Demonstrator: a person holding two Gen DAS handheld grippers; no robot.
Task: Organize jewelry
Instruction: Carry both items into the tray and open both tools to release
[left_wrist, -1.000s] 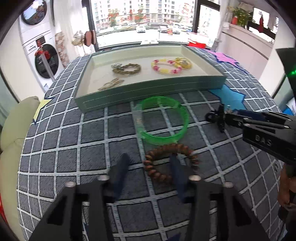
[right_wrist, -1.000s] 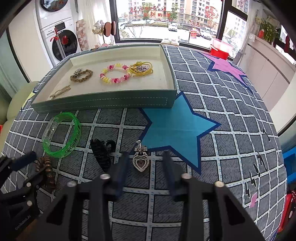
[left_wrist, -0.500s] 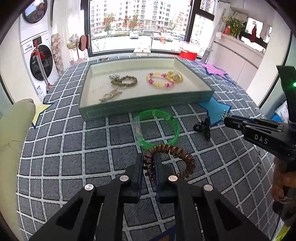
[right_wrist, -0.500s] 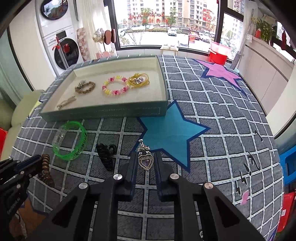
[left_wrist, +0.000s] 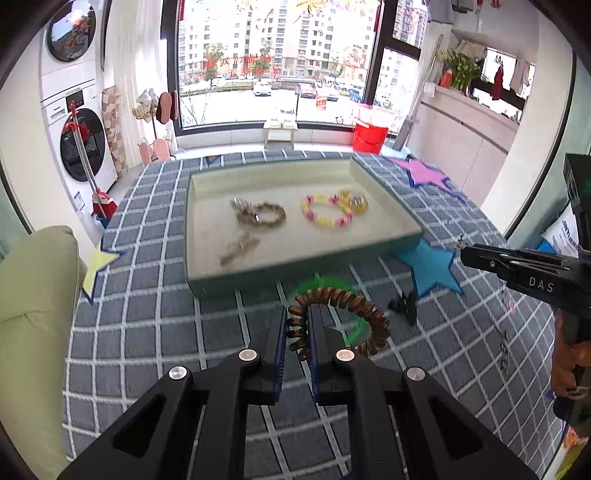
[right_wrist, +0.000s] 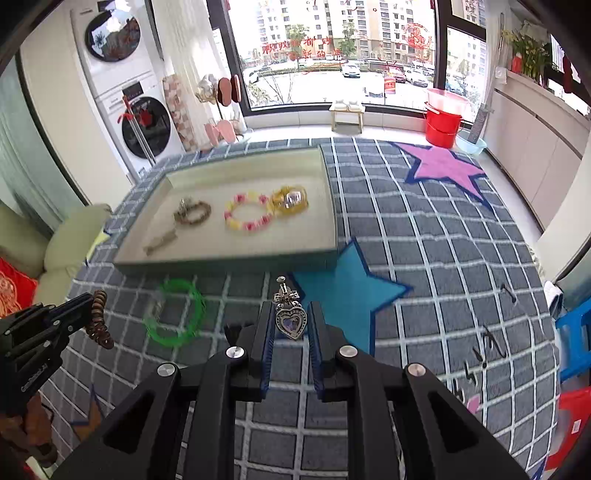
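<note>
My left gripper (left_wrist: 298, 325) is shut on a brown spiral hair tie (left_wrist: 354, 306) and holds it above the checked mat; it also shows in the right wrist view (right_wrist: 98, 321). My right gripper (right_wrist: 290, 321) is shut on a silver heart pendant (right_wrist: 290, 321), lifted off the mat. A green bangle (right_wrist: 173, 314) and a black hair clip (left_wrist: 404, 304) lie on the mat. The green tray (left_wrist: 295, 266) beyond holds a braided bracelet (left_wrist: 264, 214), a pink-yellow bead bracelet (left_wrist: 325, 214), a yellow bracelet (left_wrist: 354, 199) and a beige clip (left_wrist: 238, 249).
The tray (right_wrist: 229, 264) sits at the mat's far side. A blue star (right_wrist: 347, 291) lies right of the tray's front corner, a pink star (right_wrist: 439, 166) farther back. A cushioned seat (left_wrist: 33, 295) borders the left. A red bucket (right_wrist: 441, 125) stands on the floor.
Both grippers have risen from the mat with their items: the left with the hair tie, the right with the heart pendant. A second ago both were open around them.
</note>
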